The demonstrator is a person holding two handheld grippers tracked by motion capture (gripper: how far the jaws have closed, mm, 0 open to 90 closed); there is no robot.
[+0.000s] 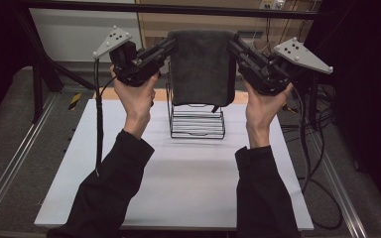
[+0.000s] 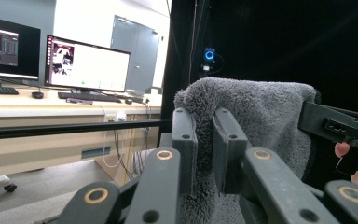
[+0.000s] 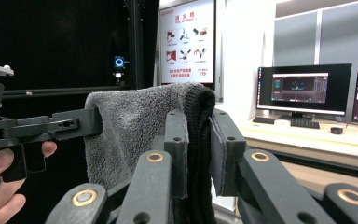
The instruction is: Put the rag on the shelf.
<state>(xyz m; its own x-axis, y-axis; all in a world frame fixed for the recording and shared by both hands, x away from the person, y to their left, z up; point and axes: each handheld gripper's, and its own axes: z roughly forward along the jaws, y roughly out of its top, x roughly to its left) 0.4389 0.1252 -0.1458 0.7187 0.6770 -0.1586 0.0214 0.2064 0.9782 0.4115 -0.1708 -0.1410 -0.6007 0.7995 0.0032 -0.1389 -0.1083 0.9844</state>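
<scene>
Dark grey towel held aloft by its two upper corners, one gripper at each.

The left gripper (image 1: pixel 171 45) has its jaws closed on the towel (image 1: pixel 202 67) at the upper left corner; the right gripper (image 1: pixel 234 45) has its jaws closed on the upper right corner, where the pile folds thickly between them. The towel is plush, fuzzy terry, hanging flat with rounded lower corners, above and in front of a black wire rack (image 1: pixel 197 121) standing on the white surface (image 1: pixel 188 183). Hands (image 1: pixel 138 96) in black sleeves rise from below. Monitors (image 2: pixel 87 65) on a desk (image 2: pixel 28 109) stand behind.
</scene>
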